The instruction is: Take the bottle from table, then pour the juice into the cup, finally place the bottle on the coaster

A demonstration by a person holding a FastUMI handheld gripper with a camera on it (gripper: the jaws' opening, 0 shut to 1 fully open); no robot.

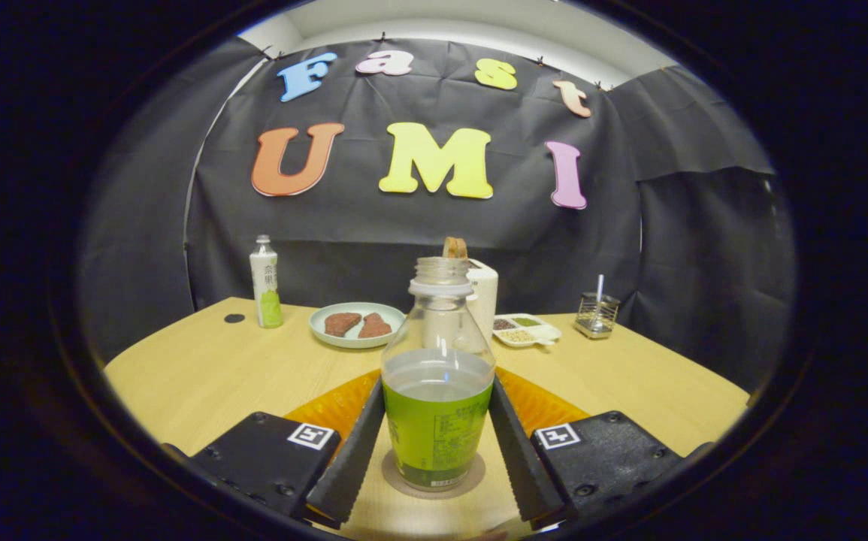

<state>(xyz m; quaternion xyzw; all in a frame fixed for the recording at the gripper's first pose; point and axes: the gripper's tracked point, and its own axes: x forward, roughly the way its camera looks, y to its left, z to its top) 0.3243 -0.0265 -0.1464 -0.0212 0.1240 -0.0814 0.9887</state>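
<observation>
Wooden tabletop (201,368), light grain, booth wall behind. Orange mat (336,406) on the near part, showing on both sides of the tool.

Tool (436,451): fingers flank the bottle's lower body, left and right, hugging the label sides; whether they press it or just sit alongside, can't tell.

Bottle (437,391): clear plastic, green label, uncapped, upright, long axis vertical, open mouth pointing up. Liquid about half full. Base sits on a round coaster (403,481), between the fingers.

Far side: white cup (485,297) with something brown at its rim, right behind the bottle neck, partly hidden. Pale green plate (328,334) with two brown pieces (358,324), far left of centre. Second bottle (266,282), white-green, capped, upright, farther left. Small divided tray (527,330) with grains, far right. Wire holder (597,314) with a white stick, rightmost.
</observation>
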